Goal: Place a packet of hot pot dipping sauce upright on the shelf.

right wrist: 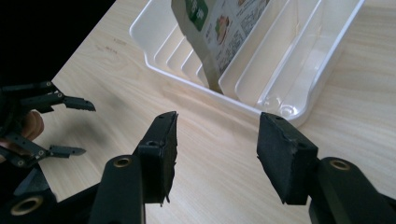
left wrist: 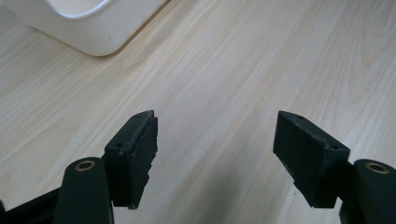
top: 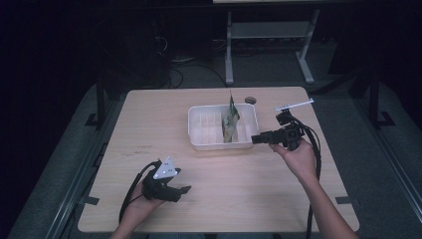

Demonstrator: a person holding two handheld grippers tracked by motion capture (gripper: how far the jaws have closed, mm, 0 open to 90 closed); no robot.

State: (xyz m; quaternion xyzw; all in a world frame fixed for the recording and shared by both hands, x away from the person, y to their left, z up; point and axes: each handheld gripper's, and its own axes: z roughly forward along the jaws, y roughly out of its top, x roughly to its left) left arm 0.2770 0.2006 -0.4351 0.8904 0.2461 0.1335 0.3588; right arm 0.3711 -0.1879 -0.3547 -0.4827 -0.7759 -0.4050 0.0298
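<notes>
A white ribbed tray [top: 221, 146] sits at the middle back of the wooden table. A printed green packet [top: 230, 119] stands upright between its dividers. My right gripper [top: 255, 139] hovers just off the tray's near right corner and points at it, open with nothing between the pads. In the right gripper view its jaws [right wrist: 217, 135] frame the tray's rim [right wrist: 187, 81], with the packet [right wrist: 219, 28] beyond. My left gripper [top: 183, 183] rests low at the table's front left, open and empty. In the left gripper view [left wrist: 215, 140] bare wood lies between the jaws and a tray corner [left wrist: 88, 32] sits ahead.
A small dark round object [top: 250, 100] lies at the table's back edge behind the tray. Cables trail from both grippers toward the front edge. The left gripper [right wrist: 86, 128] appears far off in the right gripper view. Beyond the table stand a dark floor and desk legs.
</notes>
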